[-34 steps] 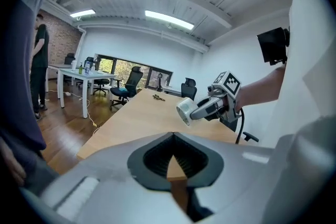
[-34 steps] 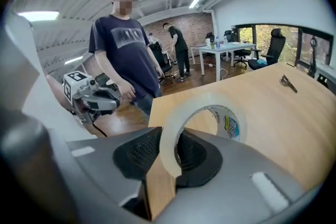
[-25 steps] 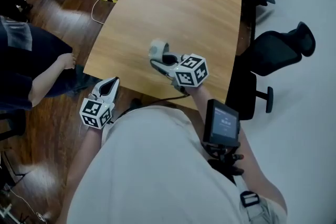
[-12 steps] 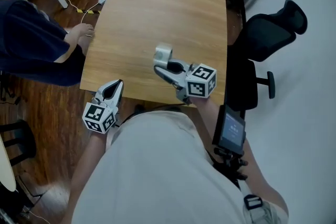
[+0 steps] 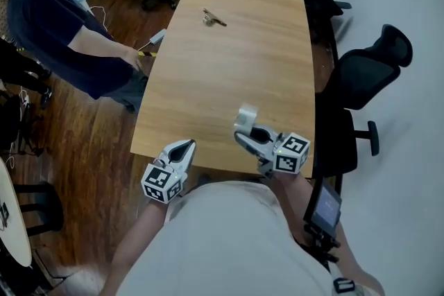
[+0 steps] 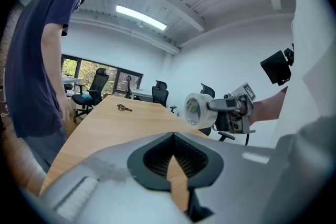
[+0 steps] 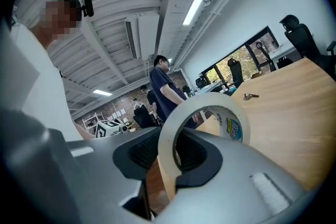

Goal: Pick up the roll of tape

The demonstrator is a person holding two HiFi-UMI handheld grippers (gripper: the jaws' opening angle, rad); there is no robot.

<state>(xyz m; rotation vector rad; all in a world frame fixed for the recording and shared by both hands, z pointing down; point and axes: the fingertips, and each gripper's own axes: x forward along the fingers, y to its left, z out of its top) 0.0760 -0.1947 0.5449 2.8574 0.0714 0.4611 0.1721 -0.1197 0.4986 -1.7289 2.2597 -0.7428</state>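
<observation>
The roll of tape [image 5: 245, 117], pale grey with a small blue label, is held off the wooden table [image 5: 208, 73] near its front edge. My right gripper [image 5: 250, 137] is shut on the roll's wall, with the ring standing upright between its jaws [image 7: 168, 165]. The roll [image 7: 235, 128] fills the middle of the right gripper view. In the left gripper view the roll [image 6: 199, 110] and the right gripper [image 6: 233, 110] show at the right. My left gripper [image 5: 183, 148] hangs shut and empty just off the table's front edge, its jaws meeting [image 6: 171, 136].
A bunch of keys [image 5: 211, 19] lies at the table's far end. A person in a dark shirt [image 5: 69, 31] stands at the table's left side. Black office chairs [image 5: 368, 76] line the right side, with more chairs and desks beyond.
The right gripper has kept hold of the roll and drifted toward the table's near right edge. The left gripper moved right. The view swung up, and the person at the left shows more.
</observation>
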